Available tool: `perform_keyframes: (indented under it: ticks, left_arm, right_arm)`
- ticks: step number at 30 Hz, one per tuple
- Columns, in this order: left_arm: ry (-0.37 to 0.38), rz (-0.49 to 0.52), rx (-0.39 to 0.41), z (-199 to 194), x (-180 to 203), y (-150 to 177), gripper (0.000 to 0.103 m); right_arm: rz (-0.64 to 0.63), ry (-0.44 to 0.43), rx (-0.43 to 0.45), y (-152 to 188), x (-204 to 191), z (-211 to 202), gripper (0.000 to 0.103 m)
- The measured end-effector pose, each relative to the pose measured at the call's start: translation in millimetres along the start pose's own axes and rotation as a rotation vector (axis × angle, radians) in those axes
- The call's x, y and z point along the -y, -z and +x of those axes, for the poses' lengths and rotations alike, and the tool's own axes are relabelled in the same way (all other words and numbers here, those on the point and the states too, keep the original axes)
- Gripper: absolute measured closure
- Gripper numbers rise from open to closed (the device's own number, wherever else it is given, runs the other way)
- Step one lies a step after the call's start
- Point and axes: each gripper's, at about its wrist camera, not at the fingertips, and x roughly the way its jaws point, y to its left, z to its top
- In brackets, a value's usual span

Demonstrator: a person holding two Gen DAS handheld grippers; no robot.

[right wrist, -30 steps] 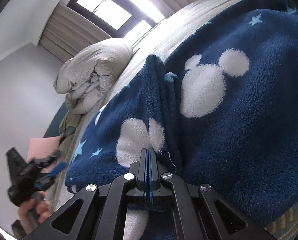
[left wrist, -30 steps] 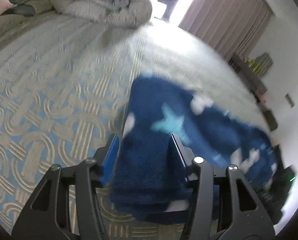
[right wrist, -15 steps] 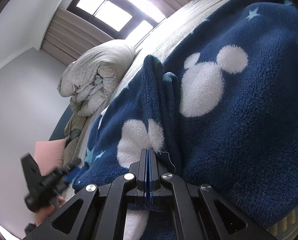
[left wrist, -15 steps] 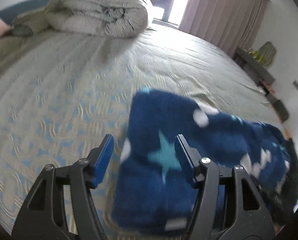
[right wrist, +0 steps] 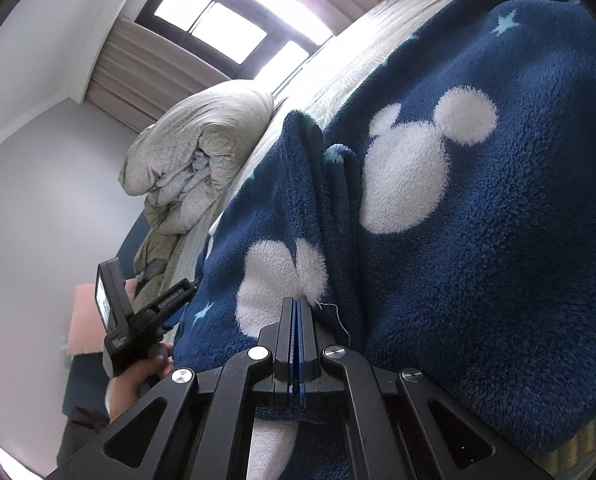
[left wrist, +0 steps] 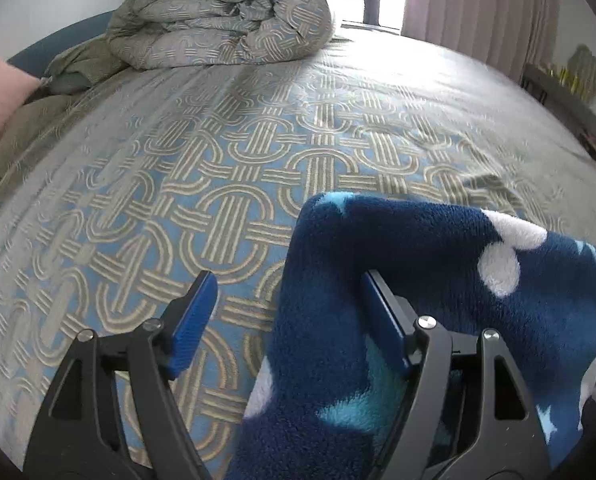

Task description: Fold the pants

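Because the left gripper [left wrist: 286,312] stands wide with the pants [left wrist: 377,320] only draped against its right finger, that end lies loose on the bed [left wrist: 218,160] and could slump or unfold. The right gripper [right wrist: 296,312] is pinched tight on a fleece edge; a pull there could drag the whole pile askew.

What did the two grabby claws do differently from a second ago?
The left gripper opened and let go of the blue fleece pants; they now lie loose between its fingers on the bedspread. The right gripper stayed shut on the pants, in the same spot.
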Motion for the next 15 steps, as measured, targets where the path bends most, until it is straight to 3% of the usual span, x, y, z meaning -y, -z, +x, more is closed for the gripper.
perform_keyframes:
  ticks: [4,7,10,13,15]
  left_arm:
    - [-0.015,0.019,0.022,-27.8,8.9,-0.9,0.029]
    - [0.024,0.027,0.083,-57.8,25.0,3.9,0.029]
    - [0.084,0.108,0.139,-98.8,53.7,15.1,0.024]
    - [0.145,0.176,0.166,-132.8,83.5,25.0,0.020]
    - [0.189,0.218,0.183,-153.0,104.6,33.0,0.020]
  right_arm:
    - [0.012,-0.012,0.001,-1.2,1.4,-1.7,0.103]
    - [0.071,-0.075,0.007,-3.5,8.1,-6.8,0.103]
    - [0.157,-0.116,0.000,-6.2,13.5,-17.0,0.096]
    - [0.204,-0.122,-0.005,-11.9,11.2,-38.5,0.076]
    - [0.235,-0.119,0.054,-16.1,12.1,-69.3,0.039]
